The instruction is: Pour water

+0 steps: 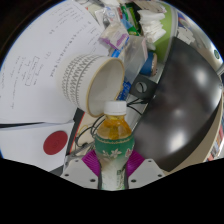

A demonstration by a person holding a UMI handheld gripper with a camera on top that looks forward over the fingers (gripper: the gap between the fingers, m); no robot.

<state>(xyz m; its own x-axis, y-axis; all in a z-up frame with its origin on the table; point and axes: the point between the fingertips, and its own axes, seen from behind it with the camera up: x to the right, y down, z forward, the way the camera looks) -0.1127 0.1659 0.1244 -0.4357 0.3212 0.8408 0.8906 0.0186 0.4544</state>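
Purple pads line the fingers of the hand-held gripper (113,178), and both pads are pressed against the sides of a bottle (114,140), so the bottle is held firmly between them. The bottle is clear plastic with a white screw cap, a green label band and yellowish liquid visible below the neck. The cap appears to be in place; this is to be confirmed before any pour is attempted. Just ahead of the bottle, a paper cup (92,82) with a ridged, patterned wall is seen, its white interior and round mouth turned toward the bottle. The grasp step is judged complete; the pour itself is not yet begun. For the next move, the bottle neck is to be brought over the cup mouth and tilted gradually. Beyond the cup, a white counter (40,55) with mixed clutter (135,25) is seen, and a dark rounded object (185,100) lies beside it.
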